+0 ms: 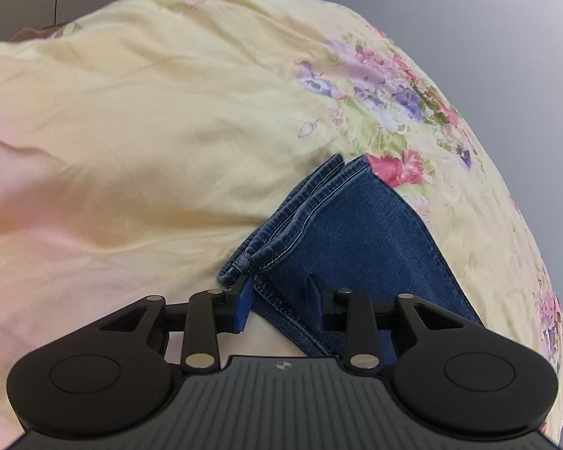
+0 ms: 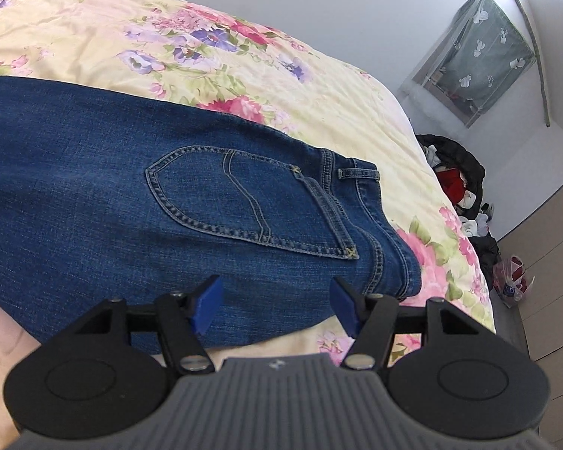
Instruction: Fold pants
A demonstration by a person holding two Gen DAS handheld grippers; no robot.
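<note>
The pants (image 2: 131, 195) — blue jeans — lie flat on a bed under a yellow floral bedspread (image 1: 131, 131), back pocket (image 2: 251, 206) up. The left claw (image 1: 279, 300) sits at the stacked leg hems (image 1: 281, 225), its fingers apart with denim between them, not visibly pinched. The right claw (image 2: 274, 307) hovers over the seat near the waistband (image 2: 360, 180), jaws spread wide and gripping nothing. Beyond the bed's far corner lie a heap of dark clothes (image 2: 454, 172) and a plastic bag (image 2: 512, 277) on the floor, beside pale drawers (image 2: 551, 247) — all well apart from the jeans.
</note>
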